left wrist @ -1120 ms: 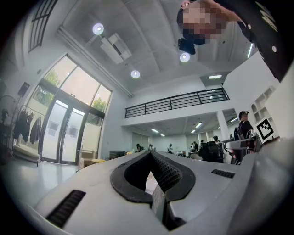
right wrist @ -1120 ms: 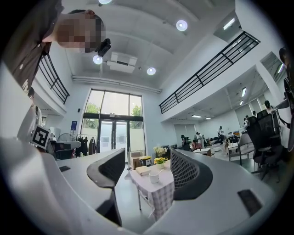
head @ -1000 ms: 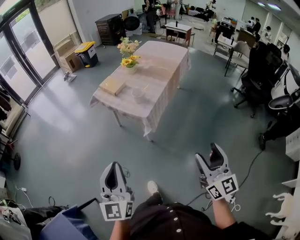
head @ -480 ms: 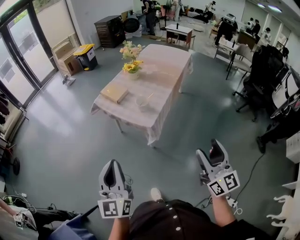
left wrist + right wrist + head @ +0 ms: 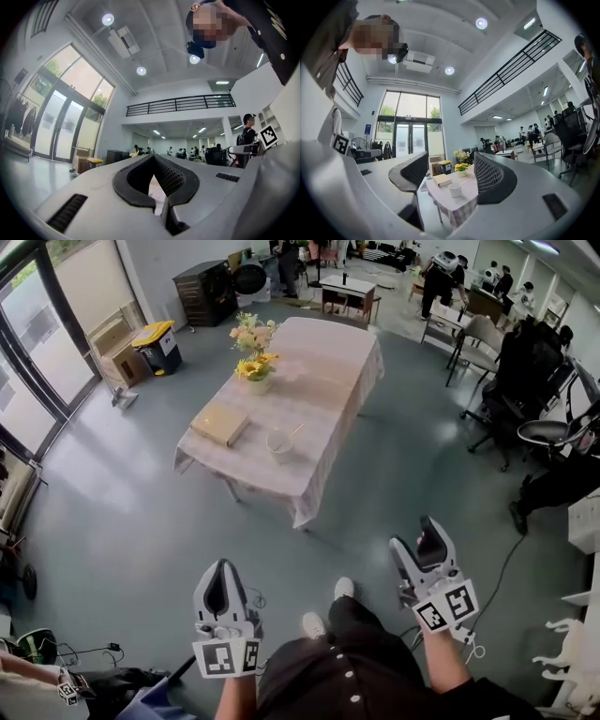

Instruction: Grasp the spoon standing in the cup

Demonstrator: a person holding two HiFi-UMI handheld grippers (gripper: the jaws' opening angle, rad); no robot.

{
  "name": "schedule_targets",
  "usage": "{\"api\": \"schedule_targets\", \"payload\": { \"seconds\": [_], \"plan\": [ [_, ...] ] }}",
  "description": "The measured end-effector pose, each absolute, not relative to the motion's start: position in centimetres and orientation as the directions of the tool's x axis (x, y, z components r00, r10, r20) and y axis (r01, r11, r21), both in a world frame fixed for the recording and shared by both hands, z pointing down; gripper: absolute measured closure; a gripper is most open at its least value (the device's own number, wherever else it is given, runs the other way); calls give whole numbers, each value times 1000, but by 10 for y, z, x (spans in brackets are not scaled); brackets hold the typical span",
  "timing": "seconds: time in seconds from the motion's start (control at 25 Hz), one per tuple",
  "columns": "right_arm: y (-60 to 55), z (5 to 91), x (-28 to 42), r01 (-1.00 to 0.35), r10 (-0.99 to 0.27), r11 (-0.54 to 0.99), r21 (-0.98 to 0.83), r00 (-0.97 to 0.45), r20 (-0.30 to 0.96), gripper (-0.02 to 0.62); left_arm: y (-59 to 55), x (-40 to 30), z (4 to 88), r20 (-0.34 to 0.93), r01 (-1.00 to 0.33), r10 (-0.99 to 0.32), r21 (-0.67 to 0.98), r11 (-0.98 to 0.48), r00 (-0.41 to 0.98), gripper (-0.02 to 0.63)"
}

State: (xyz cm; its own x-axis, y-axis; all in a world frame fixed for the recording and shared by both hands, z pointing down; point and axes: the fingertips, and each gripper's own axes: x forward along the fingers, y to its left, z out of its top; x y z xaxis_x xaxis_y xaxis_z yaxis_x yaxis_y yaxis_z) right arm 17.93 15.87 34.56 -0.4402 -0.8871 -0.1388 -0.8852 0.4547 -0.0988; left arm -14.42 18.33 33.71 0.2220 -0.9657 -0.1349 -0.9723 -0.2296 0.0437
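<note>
A white cup [image 5: 278,445] stands near the front end of a cloth-covered table [image 5: 319,381], far ahead of me. A spoon [image 5: 293,433] leans out of it to the right. Both grippers hang low over the grey floor, well short of the table. My left gripper [image 5: 223,567] has its jaws together and empty. My right gripper [image 5: 428,530] is open. The right gripper view frames the cup [image 5: 454,189] and spoon [image 5: 462,183] in the distance between the parted jaws of the right gripper [image 5: 447,173]. The left gripper [image 5: 153,159] shows closed pads.
A tan box [image 5: 220,424] and yellow flowers [image 5: 250,367] in a pot sit on the table left of and behind the cup. Black office chairs [image 5: 525,371] stand at the right. A yellow-lidded bin [image 5: 156,339] and glass doors are at the left. A cable [image 5: 497,568] lies on the floor.
The person has stepped forward, one foot now ahead. The table and cup sit slightly lower and nearer in the head view. Both grippers keep their pose.
</note>
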Motion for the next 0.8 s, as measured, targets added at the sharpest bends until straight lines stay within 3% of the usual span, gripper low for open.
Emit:
{"api": "schedule_targets", "payload": {
  "seconds": [0.8],
  "plan": [
    [-41,357,161,-829,-833,551,-96,-539,-126,308,5,-132,342,-141,-979,-971,35,-200,194,597]
  ]
}}
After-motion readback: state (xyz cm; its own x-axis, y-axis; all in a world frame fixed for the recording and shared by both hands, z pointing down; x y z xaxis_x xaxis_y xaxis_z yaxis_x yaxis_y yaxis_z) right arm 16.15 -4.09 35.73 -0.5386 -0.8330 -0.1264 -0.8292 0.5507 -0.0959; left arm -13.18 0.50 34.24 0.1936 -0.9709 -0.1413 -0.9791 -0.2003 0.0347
